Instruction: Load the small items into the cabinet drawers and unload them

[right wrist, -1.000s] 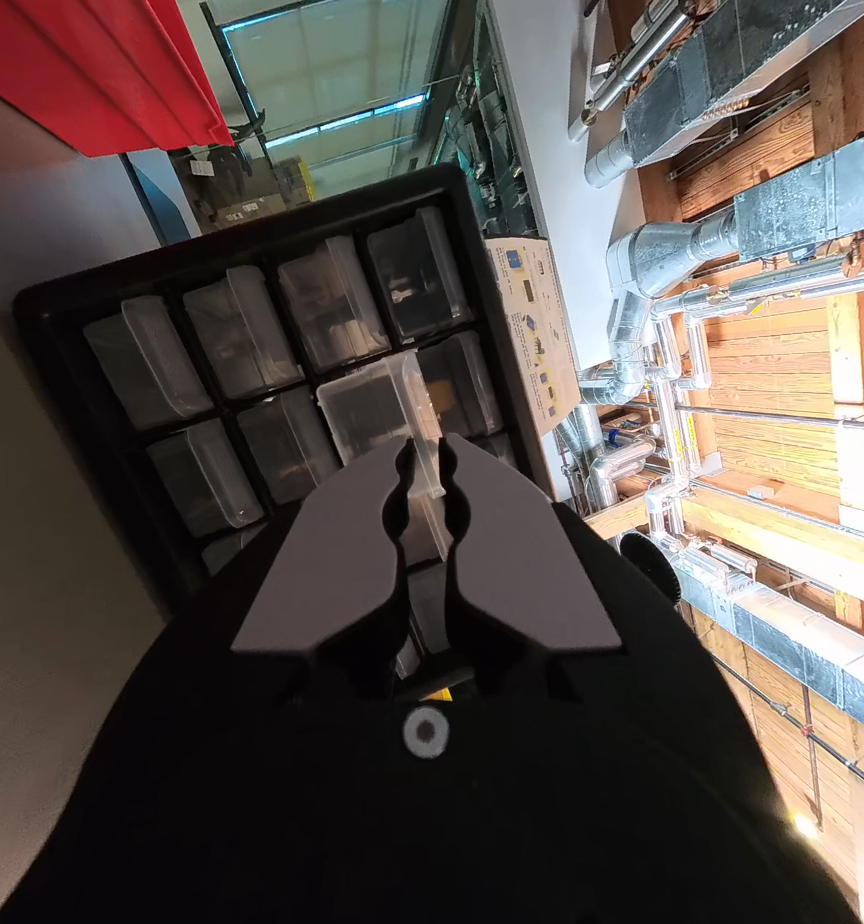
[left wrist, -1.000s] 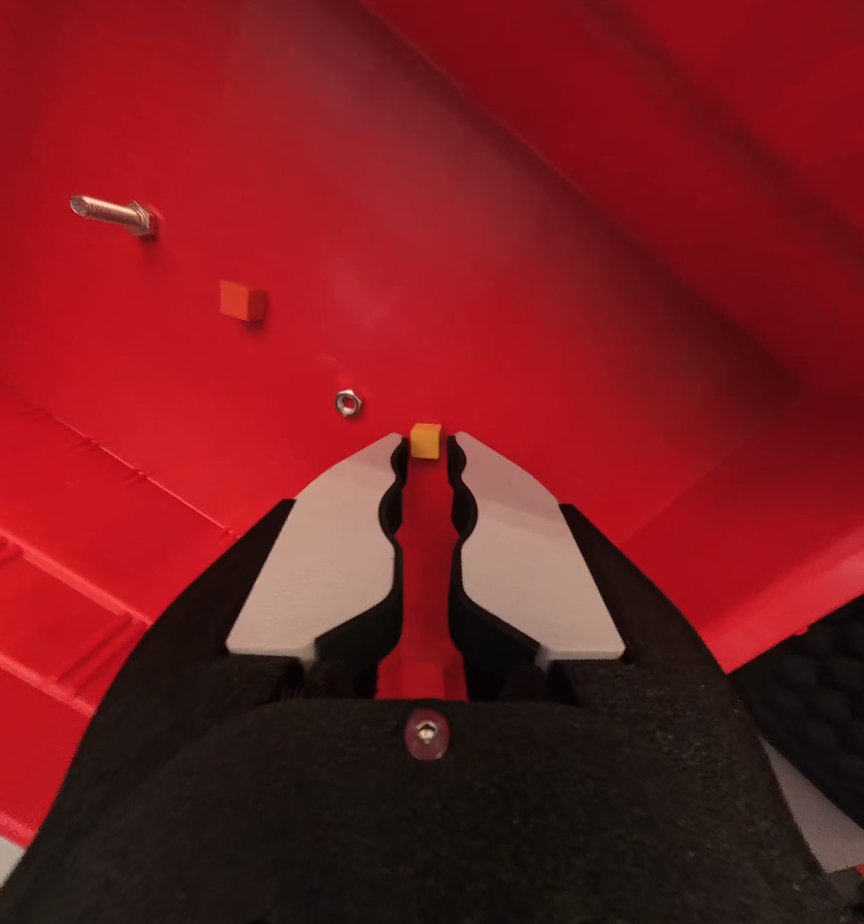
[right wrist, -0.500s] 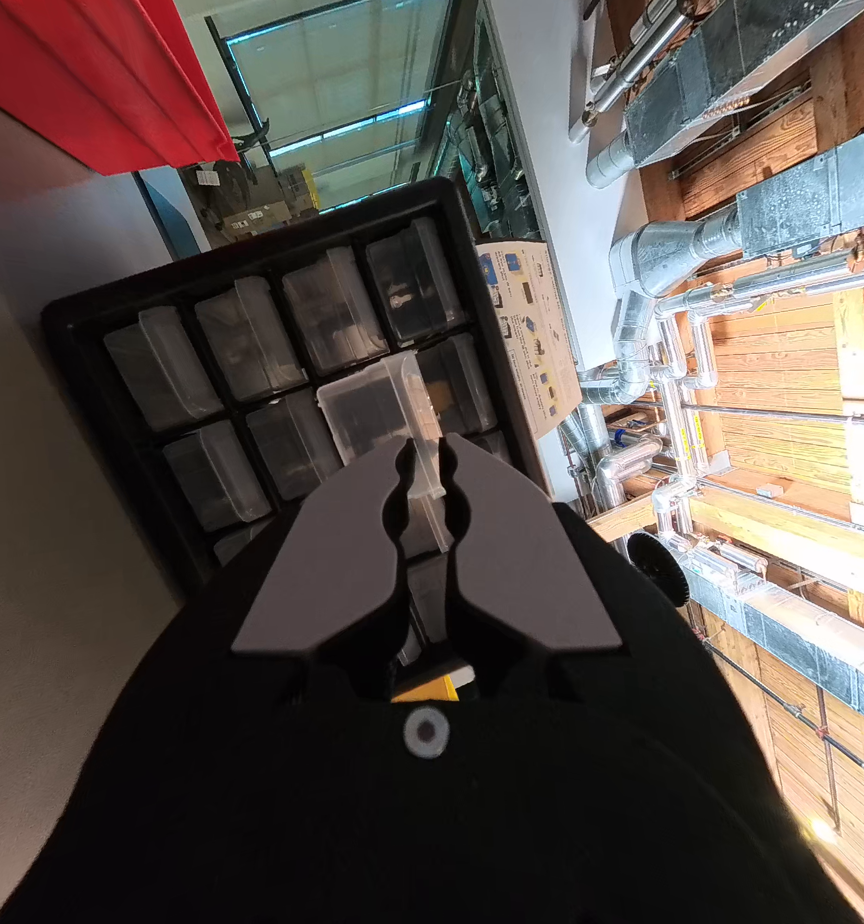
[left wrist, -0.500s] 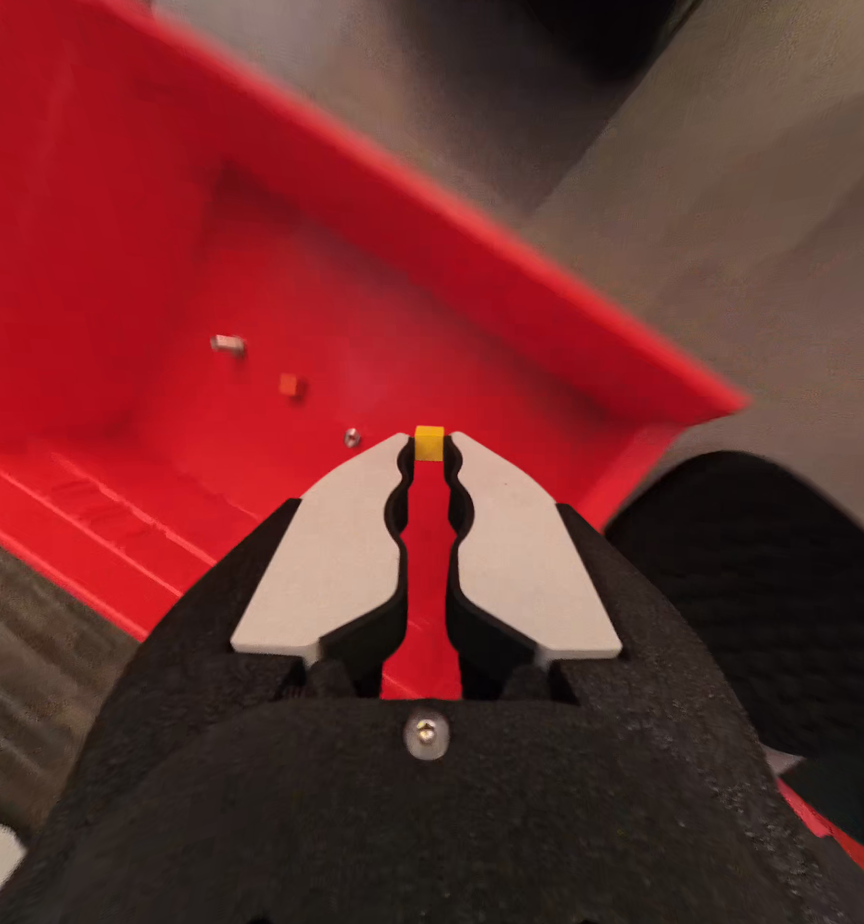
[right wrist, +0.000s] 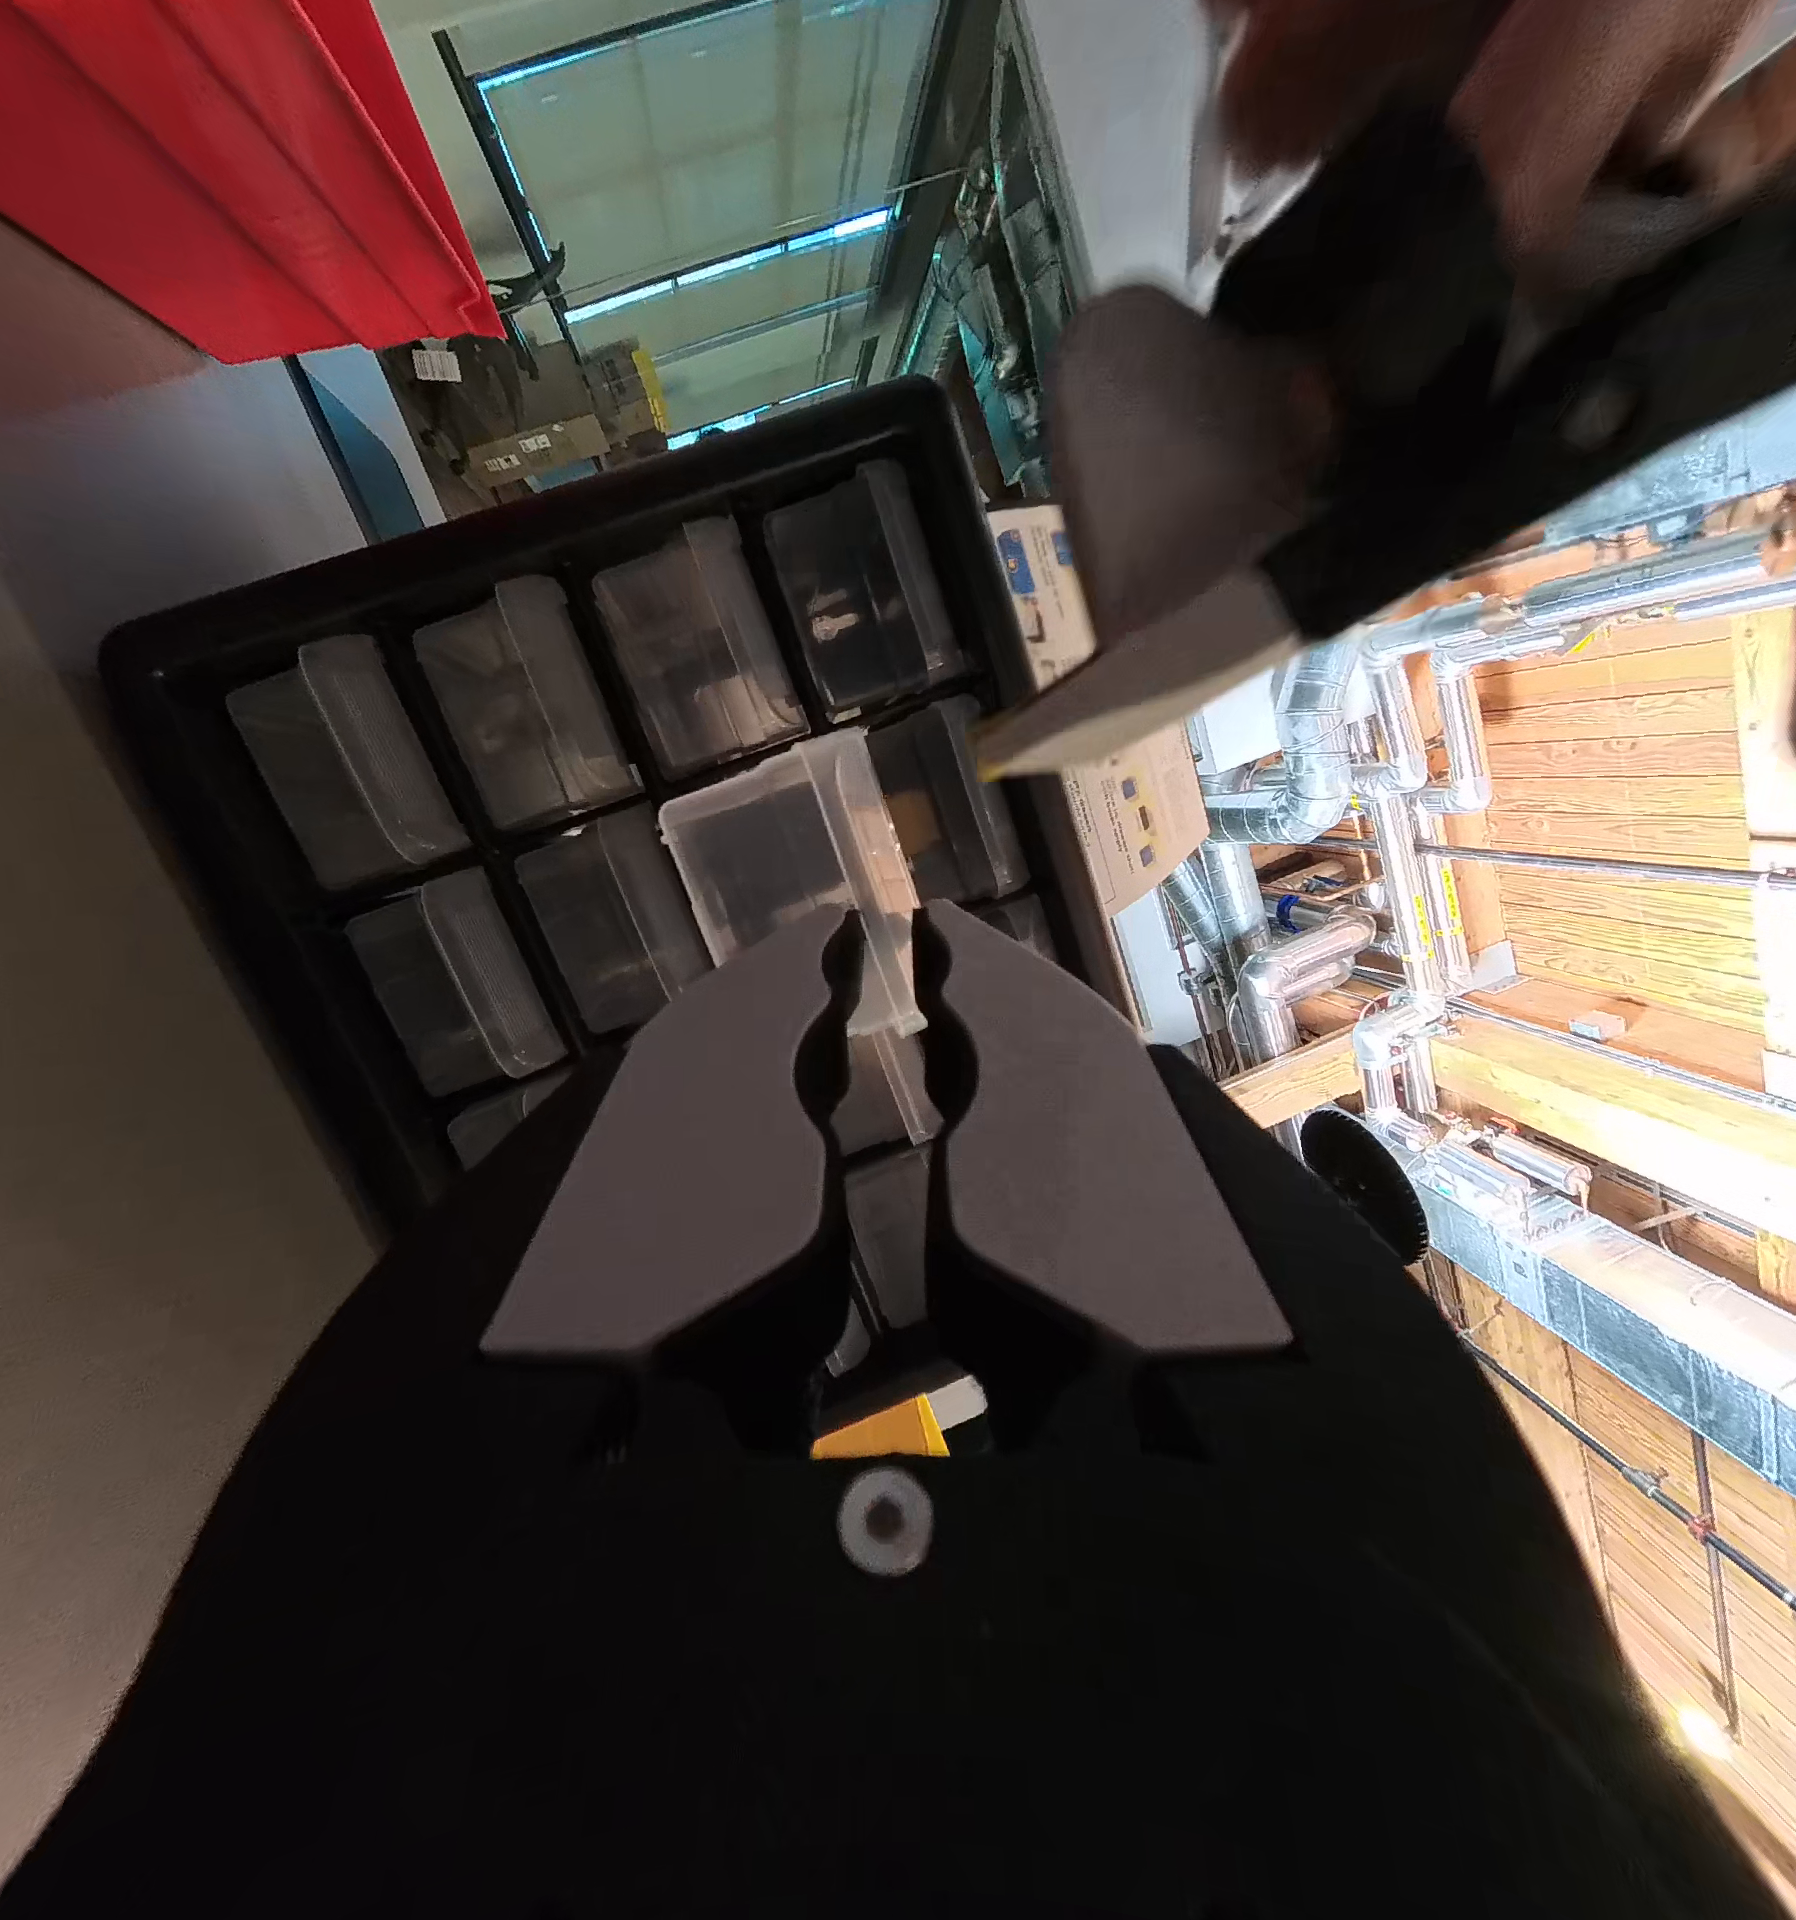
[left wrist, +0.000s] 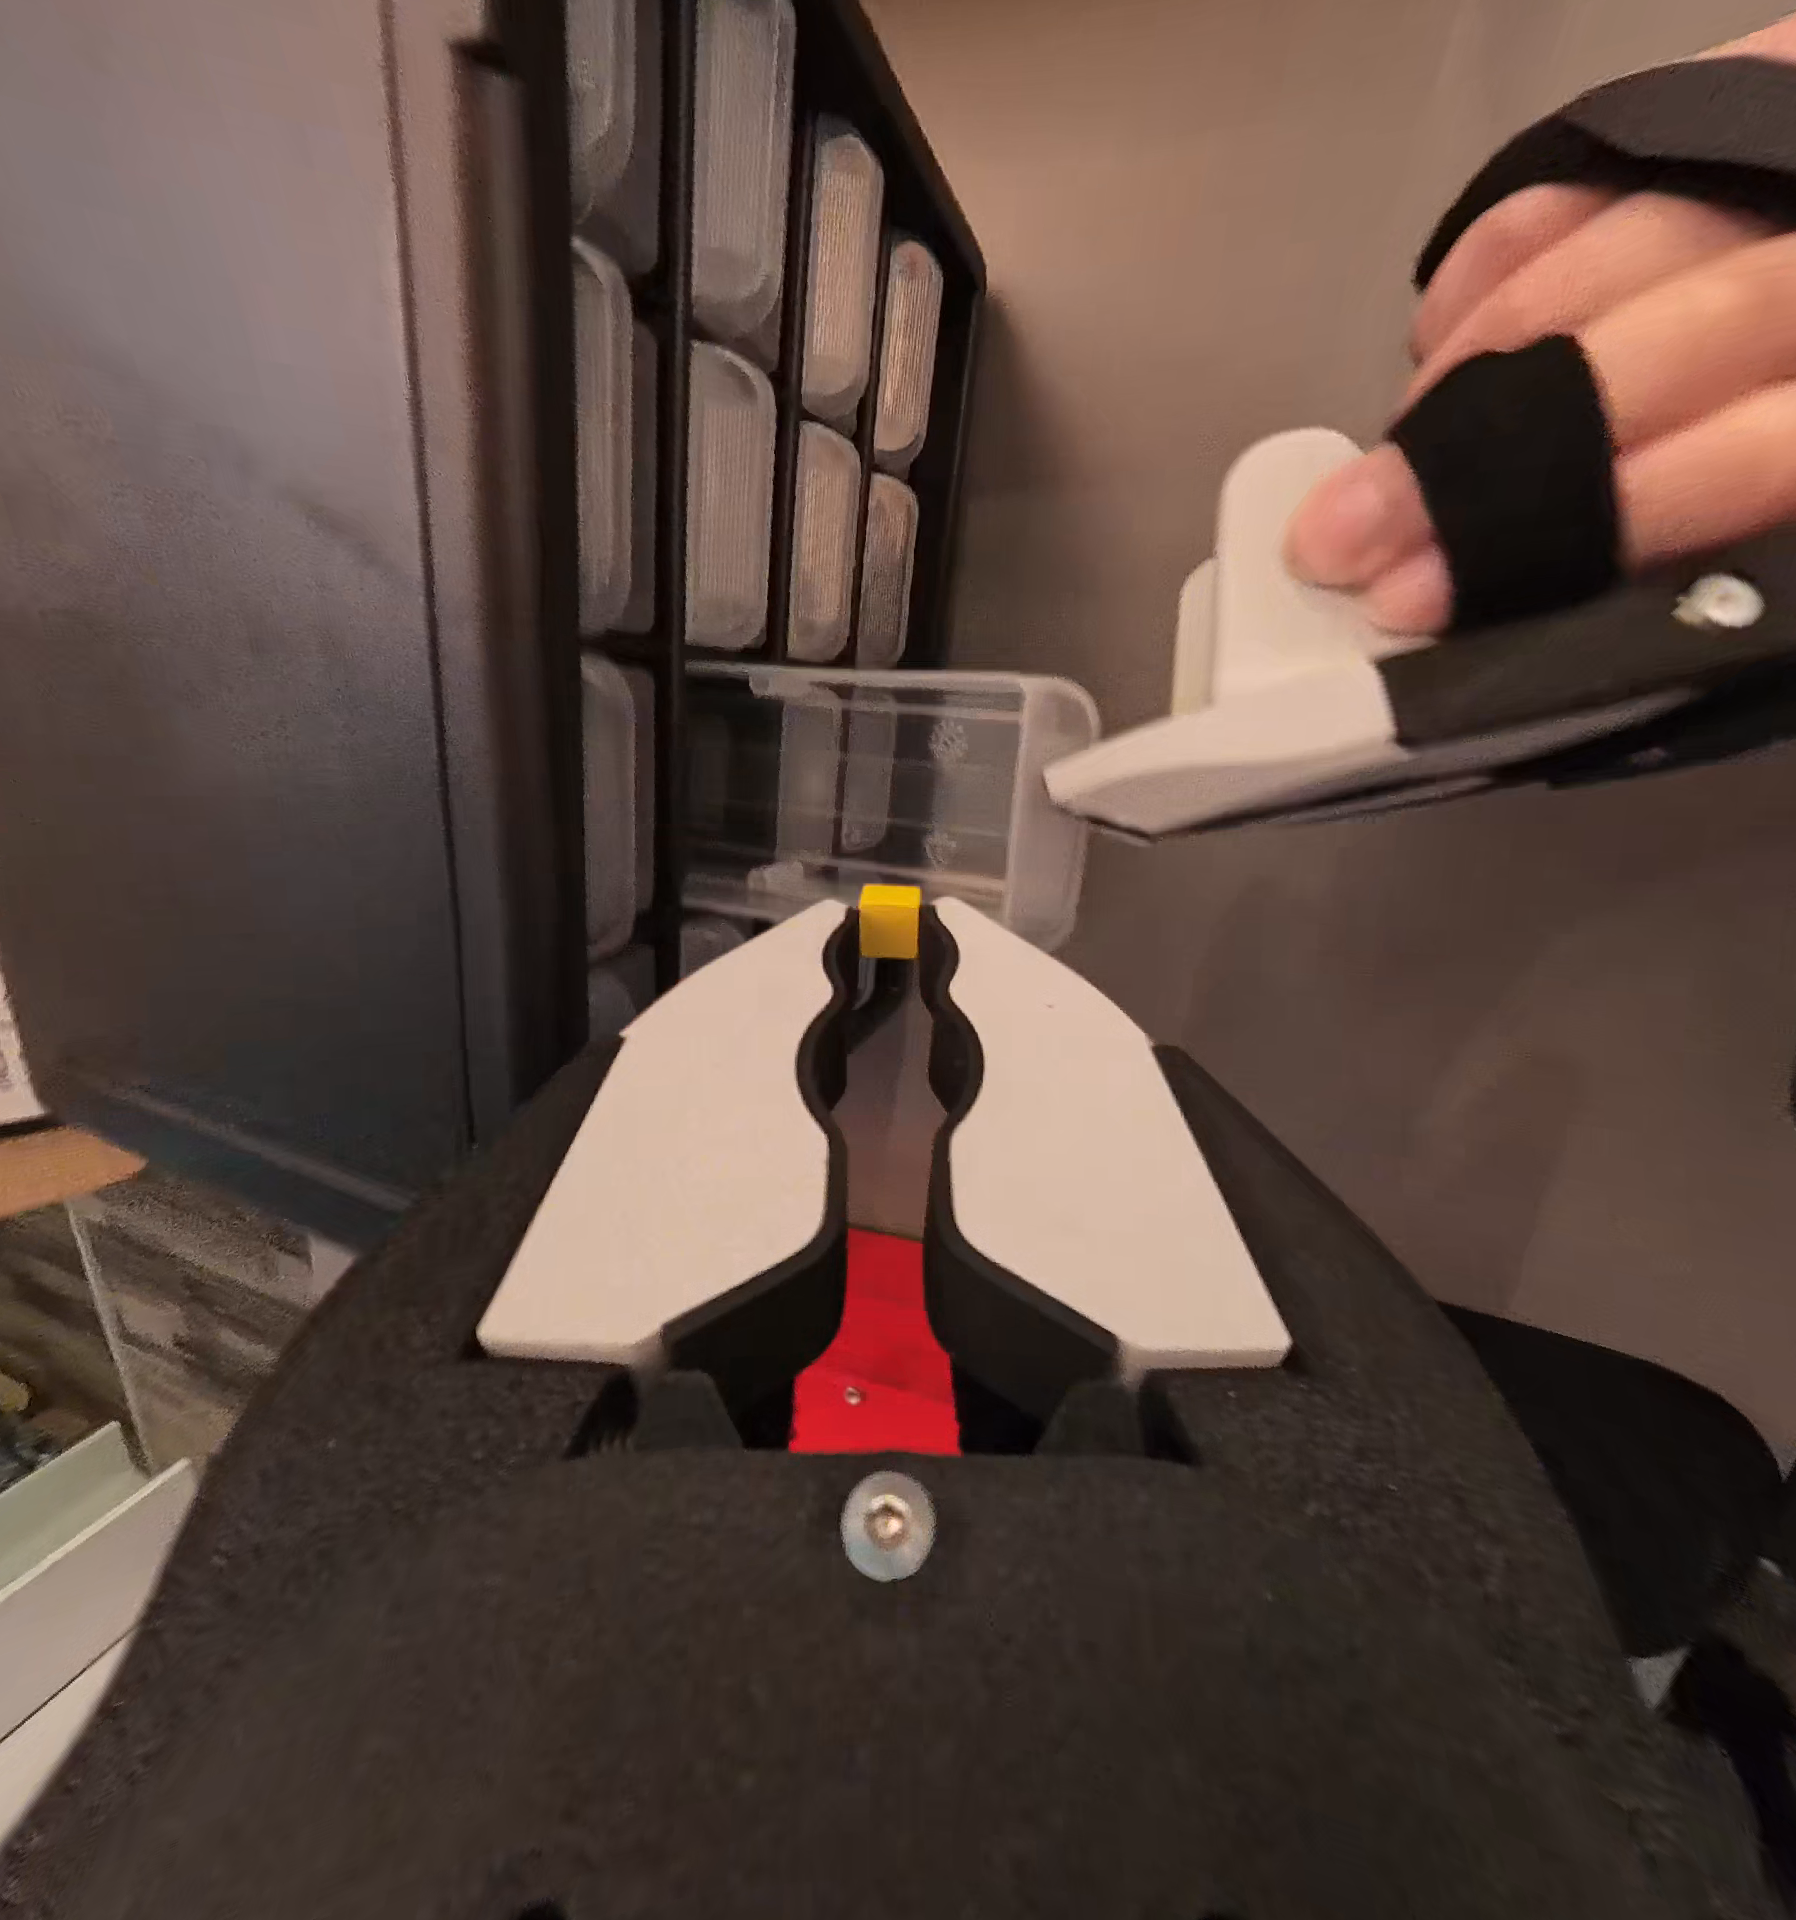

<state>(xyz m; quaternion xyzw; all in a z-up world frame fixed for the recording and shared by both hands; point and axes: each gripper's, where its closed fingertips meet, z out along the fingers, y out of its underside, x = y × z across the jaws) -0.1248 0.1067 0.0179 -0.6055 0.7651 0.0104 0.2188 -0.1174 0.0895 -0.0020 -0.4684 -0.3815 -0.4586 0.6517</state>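
Observation:
My left gripper (left wrist: 889, 912) is shut on a small yellow cube (left wrist: 889, 935) and holds it in the air just in front of the pulled-out clear drawer (left wrist: 873, 769) of the black cabinet (left wrist: 520, 520). My right gripper (right wrist: 886, 920) is shut on the handle tab of that same drawer (right wrist: 769, 862). In the left wrist view the right gripper (left wrist: 1065, 795) reaches the drawer's front from the right. In the right wrist view the left gripper (right wrist: 993, 764) comes in from the upper right, with a speck of yellow at its tip. The other drawers are pushed in.
The red bin (right wrist: 198, 177) stands beside the cabinet and shows below my left fingers (left wrist: 873, 1382) with a small nut in it. A person's hand (left wrist: 1600, 343) holds the right gripper. A white box edge (left wrist: 32, 1558) lies at lower left. The tips of both grippers are at nearly the same place.
My left gripper has lifted out of the red bin with the yellow cube and swung over to the open drawer. The right gripper still holds the drawer handle.

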